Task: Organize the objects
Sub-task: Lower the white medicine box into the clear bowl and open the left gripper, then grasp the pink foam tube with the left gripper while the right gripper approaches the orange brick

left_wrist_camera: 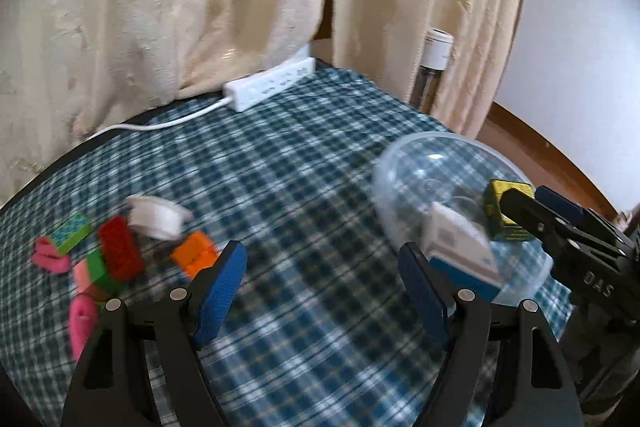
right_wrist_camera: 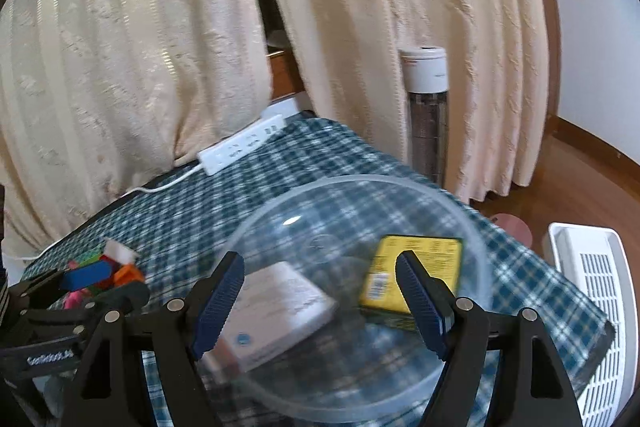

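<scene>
Your left tongs [left_wrist_camera: 322, 269] spread empty over checked worktop [left_wrist_camera: 304, 163]; right tongs [right_wrist_camera: 320, 277] spread empty above clear bowl [right_wrist_camera: 360, 183] holding yellow box [right_wrist_camera: 424, 259].

The middle of the checked surface [left_wrist_camera: 312, 187] lies bare, a wide lane between the toy-brick heap [left_wrist_camera: 116, 251] at the left and the clear plastic bowl [left_wrist_camera: 452, 211] at the right. At the far edge a white power strip [left_wrist_camera: 272, 85] and its cord [left_wrist_camera: 160, 123] lie against the cream curtain [left_wrist_camera: 180, 7], closing that side. The bowl's mouth is partly filled by a white box [right_wrist_camera: 276, 311] and a yellow box [right_wrist_camera: 412, 275]. Beyond the right edge stand a white slatted basket [right_wrist_camera: 596, 307] and a tall canister [right_wrist_camera: 426, 115].
</scene>
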{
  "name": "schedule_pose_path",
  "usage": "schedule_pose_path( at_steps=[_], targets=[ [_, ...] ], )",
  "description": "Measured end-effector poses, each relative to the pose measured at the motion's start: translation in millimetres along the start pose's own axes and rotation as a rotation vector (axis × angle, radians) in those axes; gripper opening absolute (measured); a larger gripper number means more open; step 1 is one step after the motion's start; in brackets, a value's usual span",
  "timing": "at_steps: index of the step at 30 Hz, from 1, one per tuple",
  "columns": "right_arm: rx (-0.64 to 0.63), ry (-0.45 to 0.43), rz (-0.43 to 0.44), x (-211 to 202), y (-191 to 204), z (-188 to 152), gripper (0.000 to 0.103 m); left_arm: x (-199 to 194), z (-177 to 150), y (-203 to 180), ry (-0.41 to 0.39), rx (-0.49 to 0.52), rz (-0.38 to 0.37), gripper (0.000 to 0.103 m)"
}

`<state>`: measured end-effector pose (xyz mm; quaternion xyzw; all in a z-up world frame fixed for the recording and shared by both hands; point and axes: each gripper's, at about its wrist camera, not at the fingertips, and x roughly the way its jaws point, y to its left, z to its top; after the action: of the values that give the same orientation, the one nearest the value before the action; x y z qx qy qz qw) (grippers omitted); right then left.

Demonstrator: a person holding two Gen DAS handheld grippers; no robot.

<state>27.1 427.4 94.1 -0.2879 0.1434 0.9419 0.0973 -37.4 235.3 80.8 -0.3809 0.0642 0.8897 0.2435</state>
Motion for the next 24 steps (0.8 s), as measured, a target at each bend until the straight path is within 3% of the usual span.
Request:
schedule_pose_path(
  at_steps=[24],
  targets=[
    [-0.153, 0.090, 0.123, 20, 110, -24, 0.081, -36, -55, 139, 0.009, -0.194, 0.204, 0.079]
  ],
)
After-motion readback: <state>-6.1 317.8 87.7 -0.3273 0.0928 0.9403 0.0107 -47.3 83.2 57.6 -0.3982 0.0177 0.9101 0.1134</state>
